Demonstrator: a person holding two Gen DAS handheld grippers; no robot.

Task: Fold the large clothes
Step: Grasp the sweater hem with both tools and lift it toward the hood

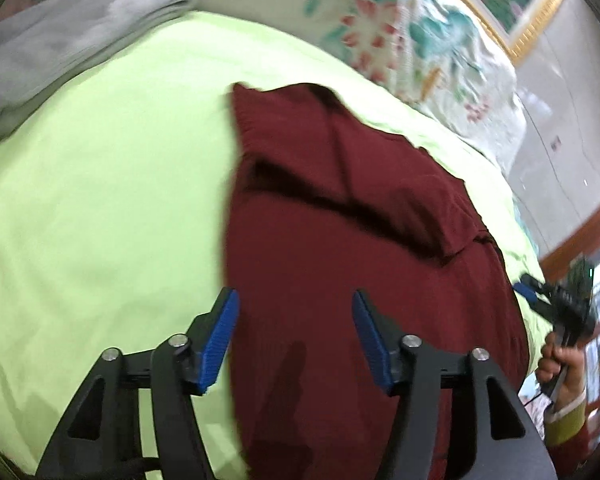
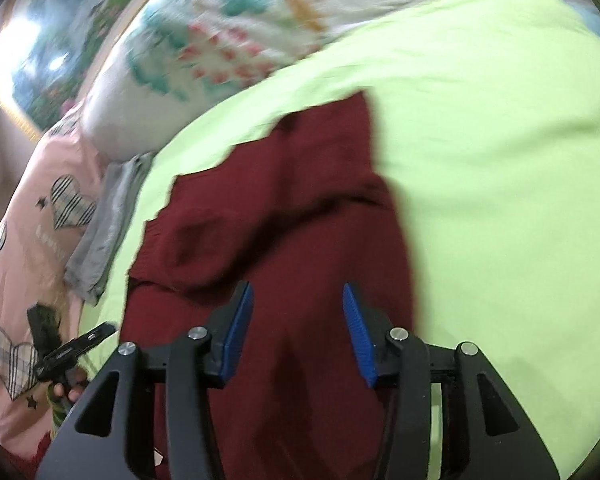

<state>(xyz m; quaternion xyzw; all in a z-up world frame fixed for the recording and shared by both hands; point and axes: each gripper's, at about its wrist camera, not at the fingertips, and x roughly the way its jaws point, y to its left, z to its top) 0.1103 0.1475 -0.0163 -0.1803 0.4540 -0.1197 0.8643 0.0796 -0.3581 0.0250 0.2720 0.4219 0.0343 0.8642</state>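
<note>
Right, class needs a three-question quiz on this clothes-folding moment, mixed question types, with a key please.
1. True or false: the left gripper is clamped on the maroon garment.
2. What colour is the sheet under the garment?
3. The grey cloth lies: A) on the garment, B) apart from it at the sheet's edge, C) in the right gripper.

Key: 1 false, its jaws are open; 2 light green; 3 B.

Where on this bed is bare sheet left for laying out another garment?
Bare green sheet lies on one side of the maroon garment, up to the floral pillow. Another patch runs to the grey folded cloth. That cloth's side looks more crowded.
</note>
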